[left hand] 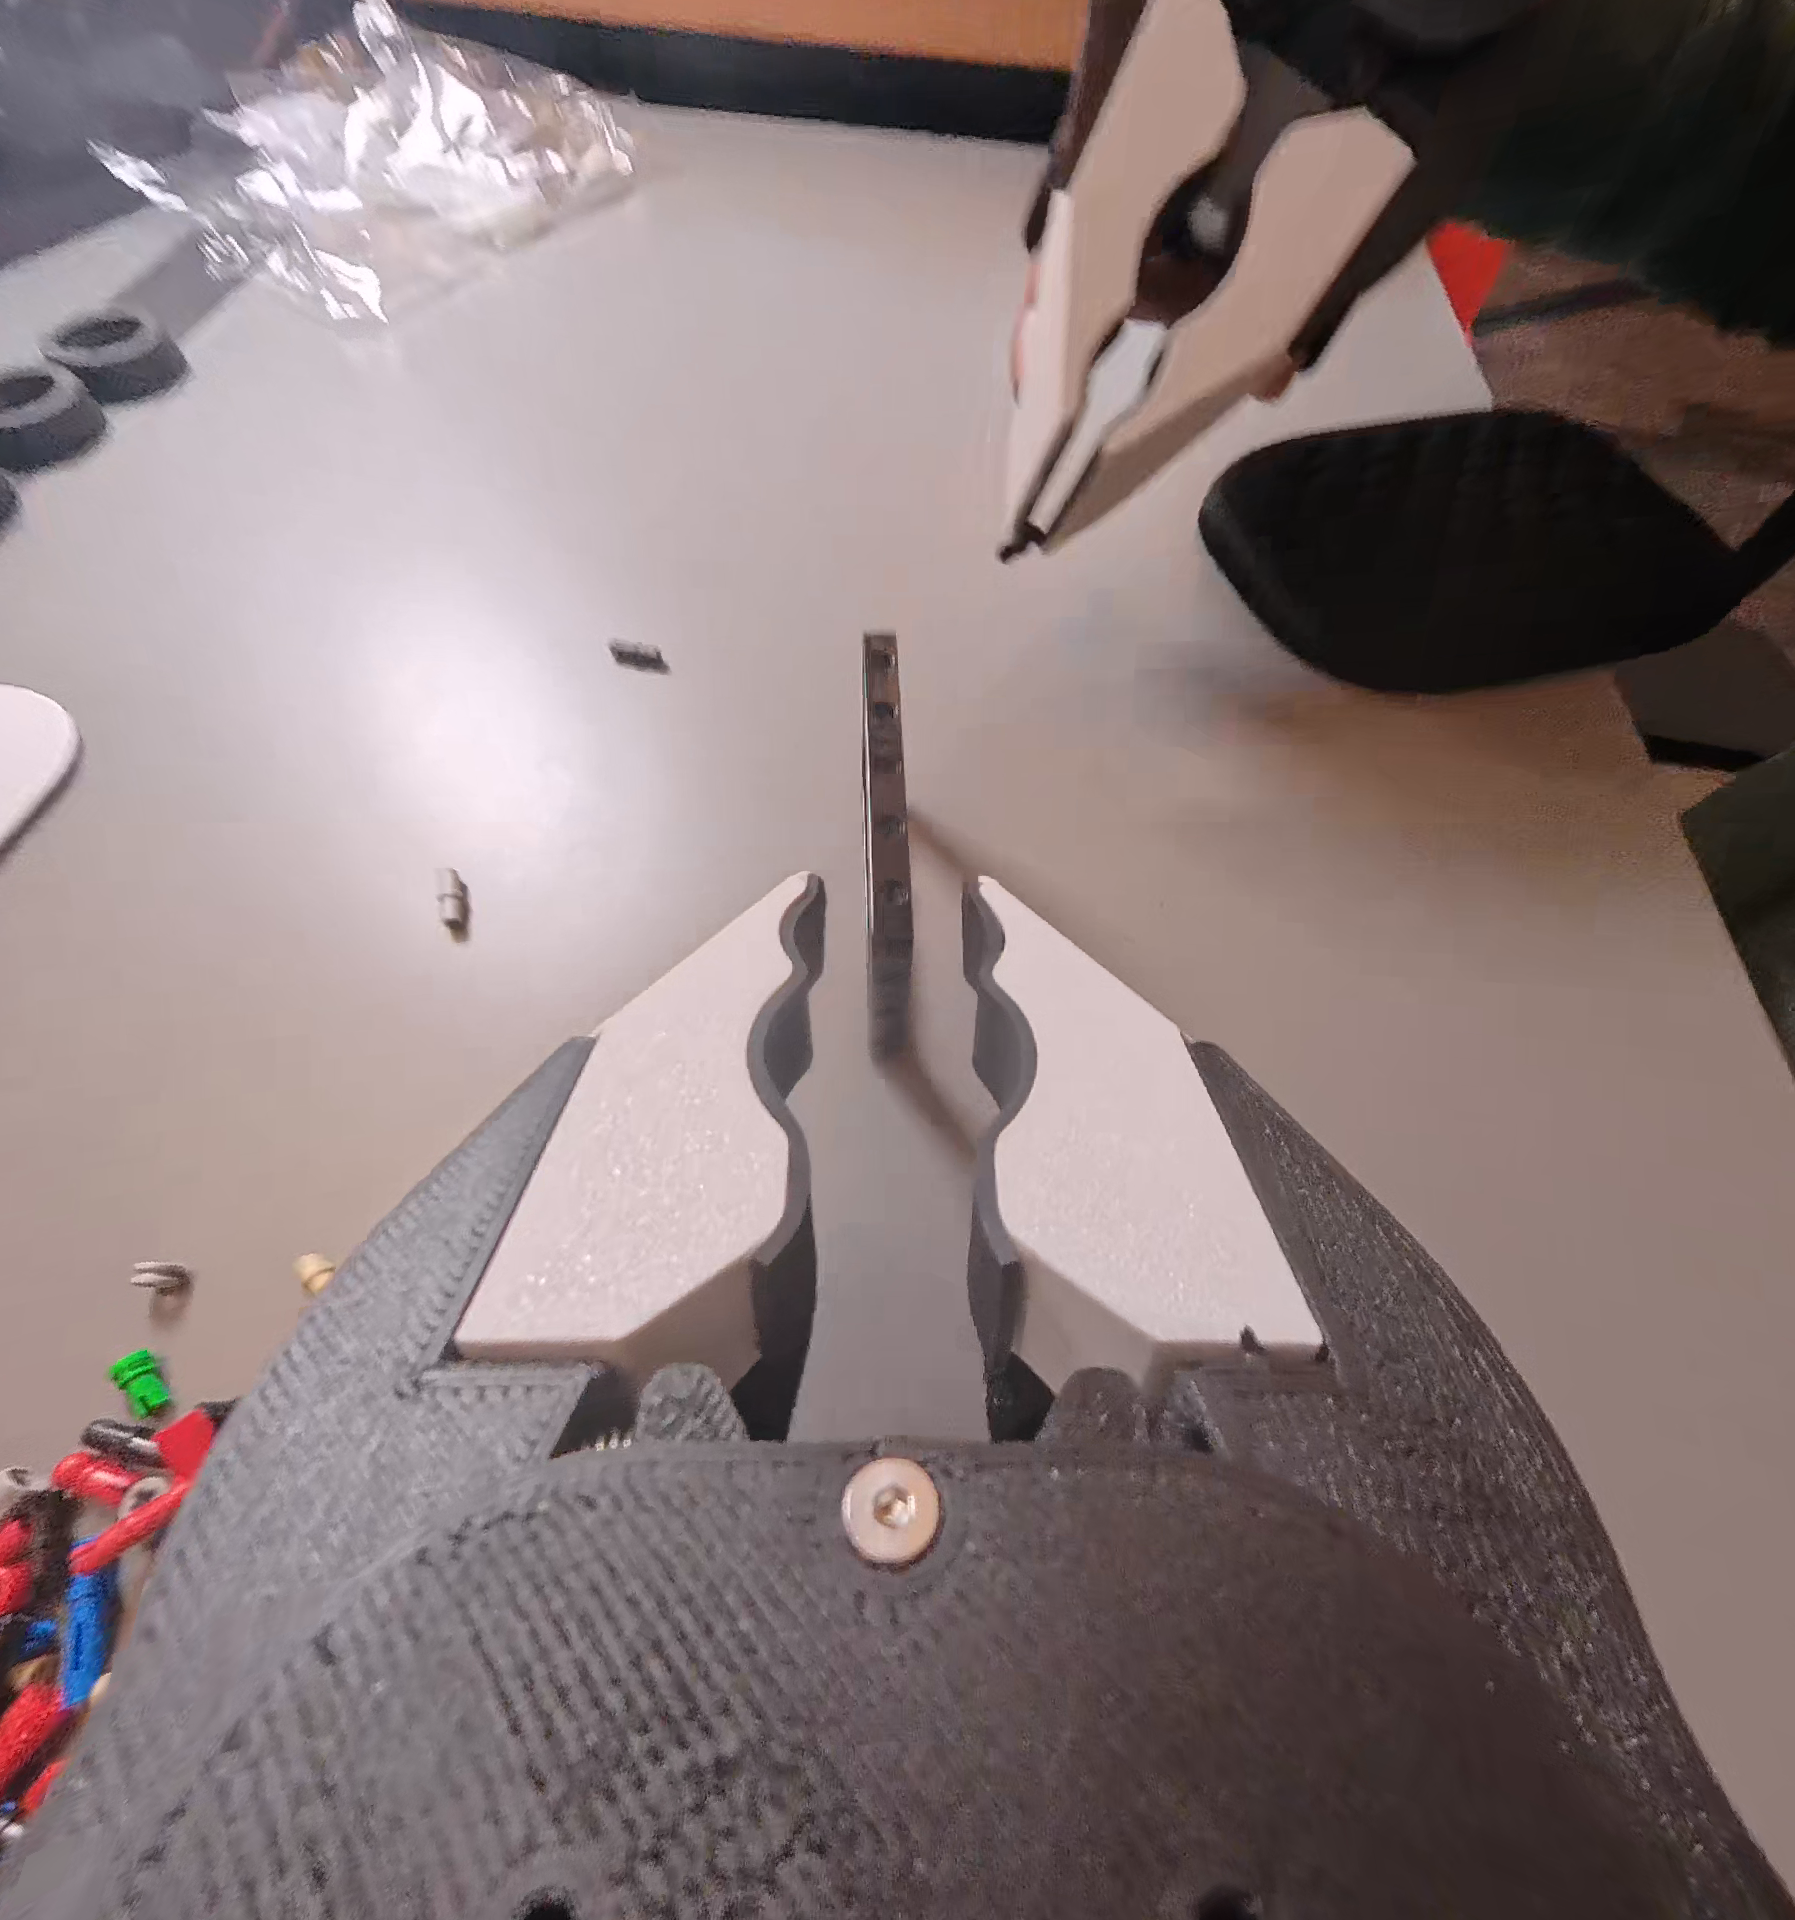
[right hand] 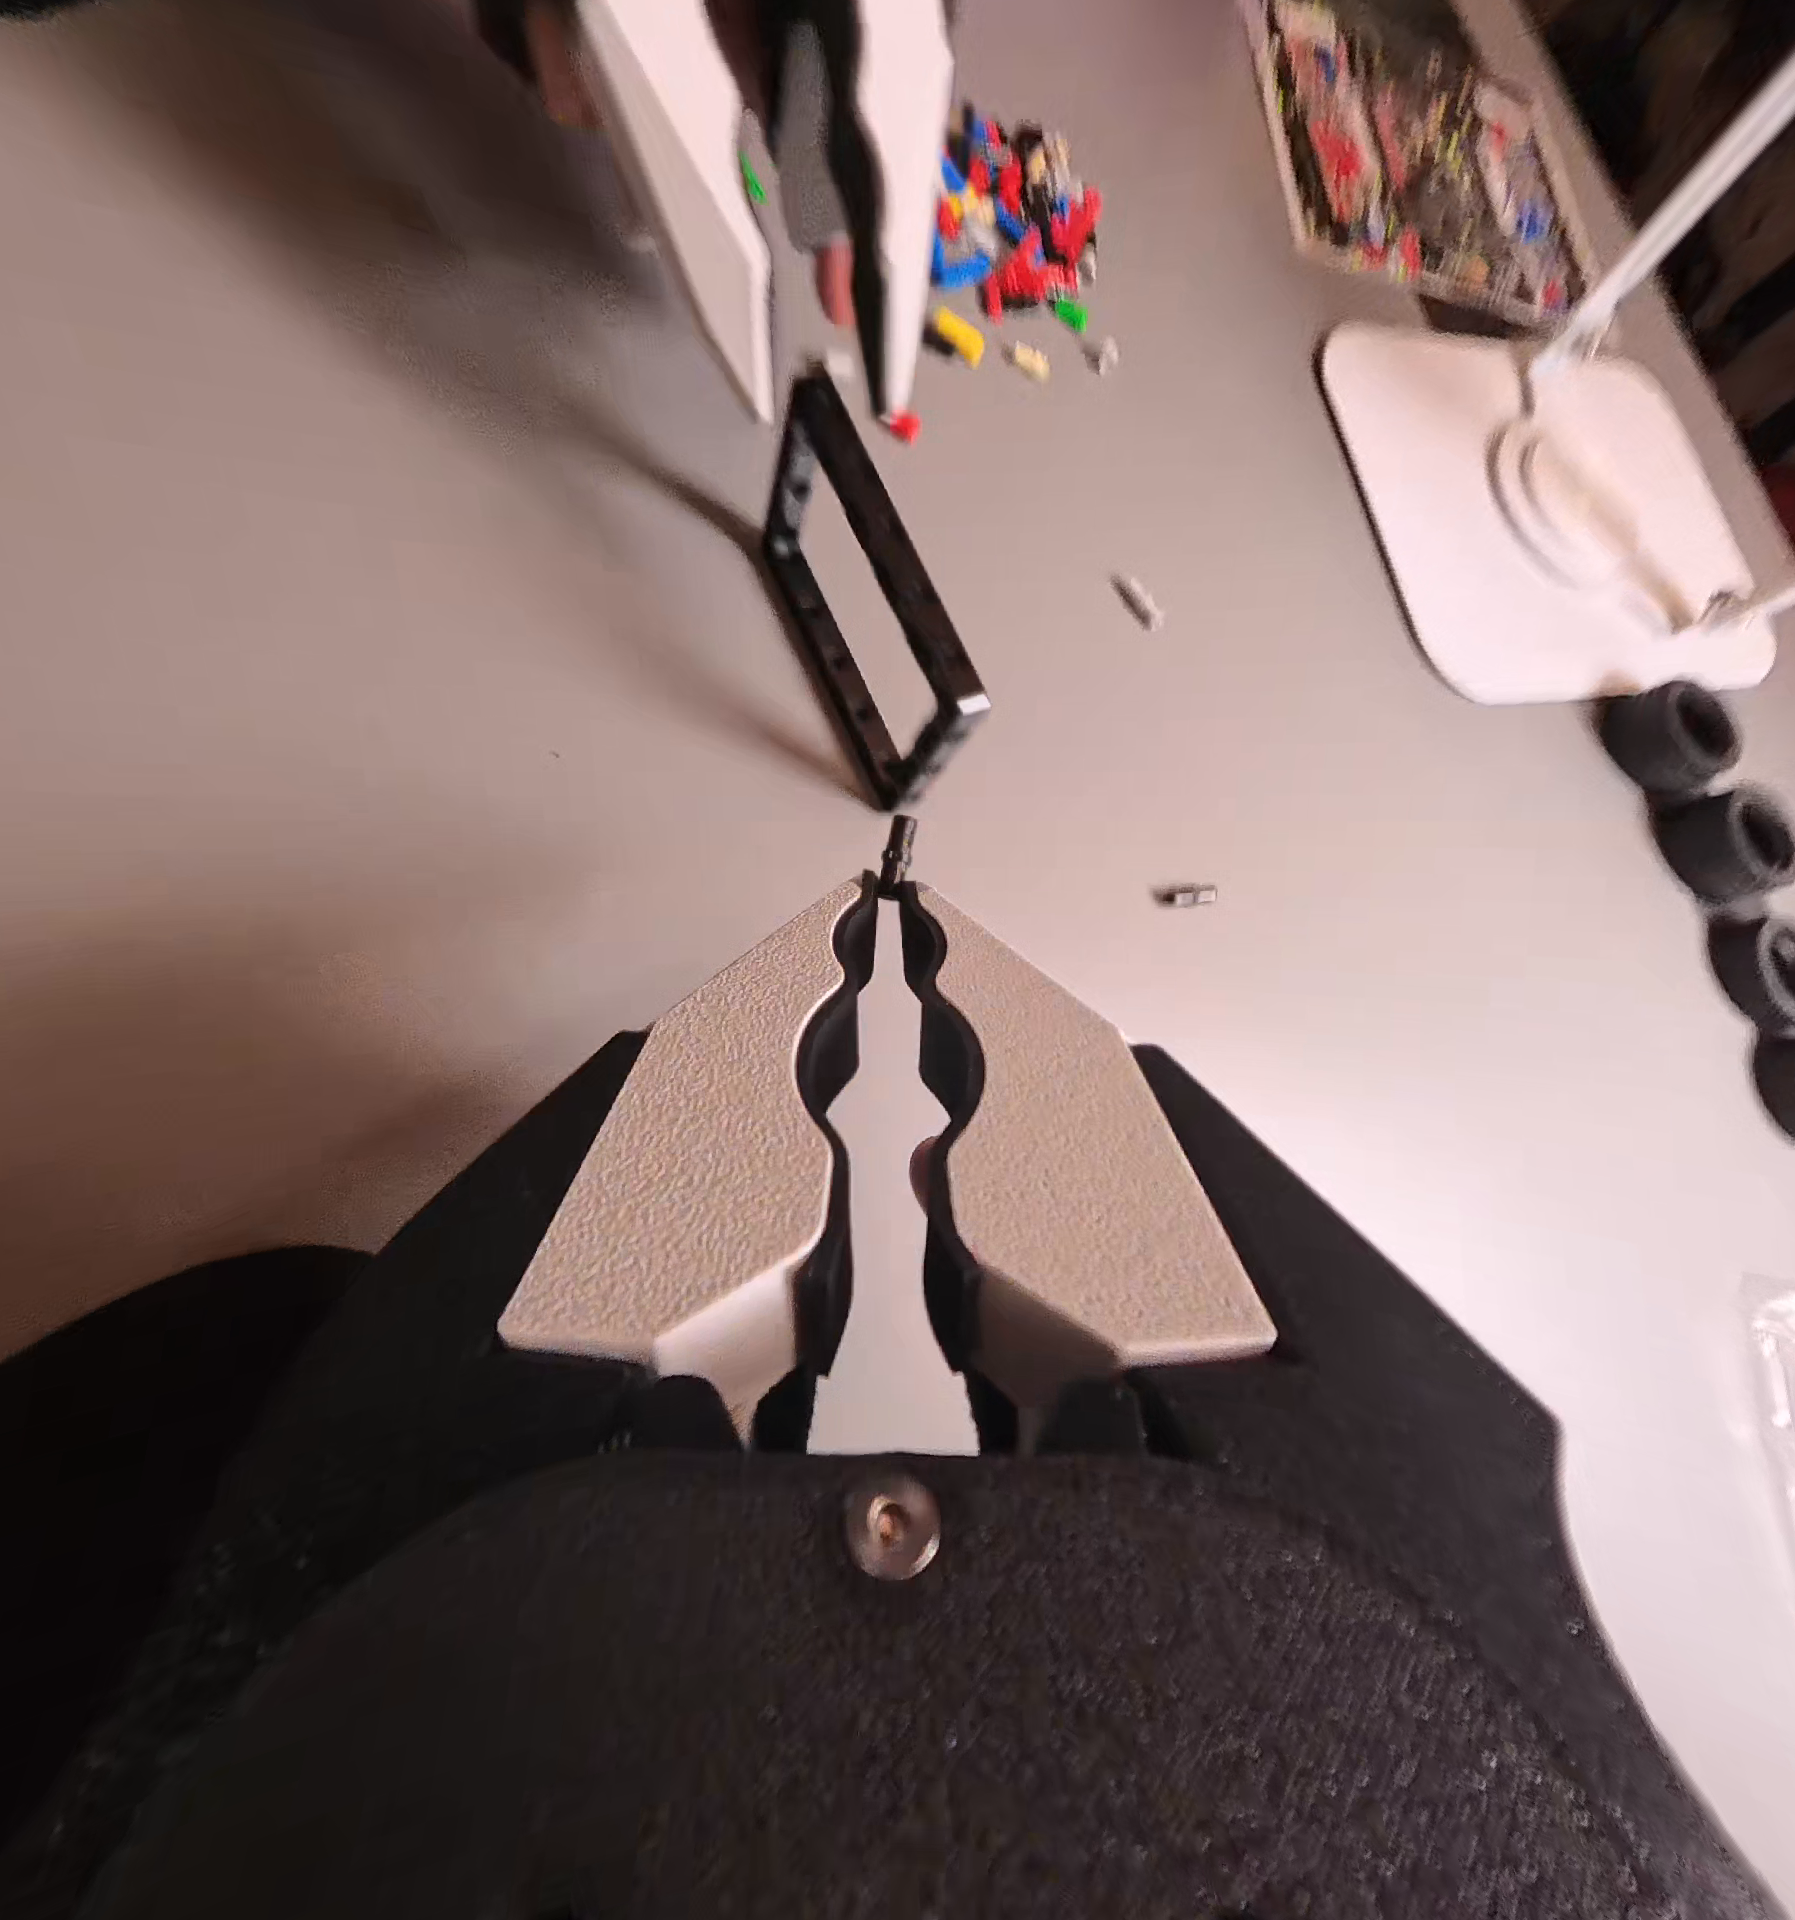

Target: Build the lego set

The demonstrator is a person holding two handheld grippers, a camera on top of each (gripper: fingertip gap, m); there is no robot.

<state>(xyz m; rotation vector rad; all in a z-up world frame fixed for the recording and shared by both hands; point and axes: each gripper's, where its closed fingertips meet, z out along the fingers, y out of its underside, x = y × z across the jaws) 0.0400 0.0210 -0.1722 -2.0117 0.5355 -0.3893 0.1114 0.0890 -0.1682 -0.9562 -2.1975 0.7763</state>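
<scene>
Lego frame (right hand: 865, 603) stands between parted left tongs (left hand: 893, 894); right tongs (right hand: 891, 894) pinch black pin (right hand: 898, 854).

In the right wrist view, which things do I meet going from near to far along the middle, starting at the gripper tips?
Right gripper → small black pin pinched in its tips → black rectangular frame standing on edge → left gripper → pile of coloured bricks.

One black rectangular lego frame (right hand: 867, 613) with pin holes. One small black pin (right hand: 898, 844). Four black rubber tyres (right hand: 1745, 842) in a row in the right wrist view. Two small grey connector pins (left hand: 449, 896) on the grey table (left hand: 1132, 1039), plus one dark short piece (left hand: 640, 655). One green peg (left hand: 140, 1380). One white lamp base (right hand: 1516, 520). One heap of red and blue bricks (right hand: 1018, 239), too blurred to count, perhaps dozens.
</scene>
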